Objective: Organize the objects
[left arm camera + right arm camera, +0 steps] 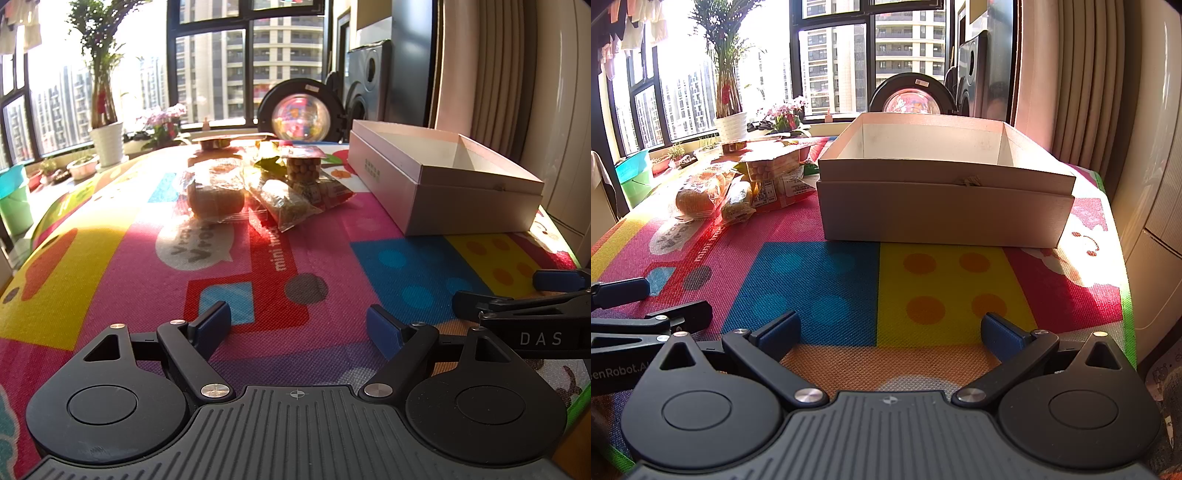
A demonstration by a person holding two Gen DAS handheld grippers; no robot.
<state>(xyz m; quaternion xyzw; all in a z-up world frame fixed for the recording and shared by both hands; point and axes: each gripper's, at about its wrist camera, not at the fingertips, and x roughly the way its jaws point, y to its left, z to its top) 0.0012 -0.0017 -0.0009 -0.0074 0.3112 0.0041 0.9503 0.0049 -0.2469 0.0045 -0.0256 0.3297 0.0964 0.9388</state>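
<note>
Facing the snack pile (pixel 258 184) head-on, the left wrist view is showing a wrapped bun (pixel 216 195), a clear tub of round snacks (pixel 303 168) and a bag of grains (pixel 286 203) lying bunched together on the bright play mat (pixel 110 240), with the open cardboard box (pixel 443 184) sitting off to the right, apart from them. Looking from the right wrist, that box is filling the middle, its bare white inside showing, while the snacks are sitting to its left, partly hidden. Both grippers are hovering low over the mat near its front edge, side by side. The left gripper (pixel 299 325) is standing spread wide, gripping nothing; the right gripper (pixel 890 328) is likewise released, its blue pads (pixel 1001 330) touching nothing.
</note>
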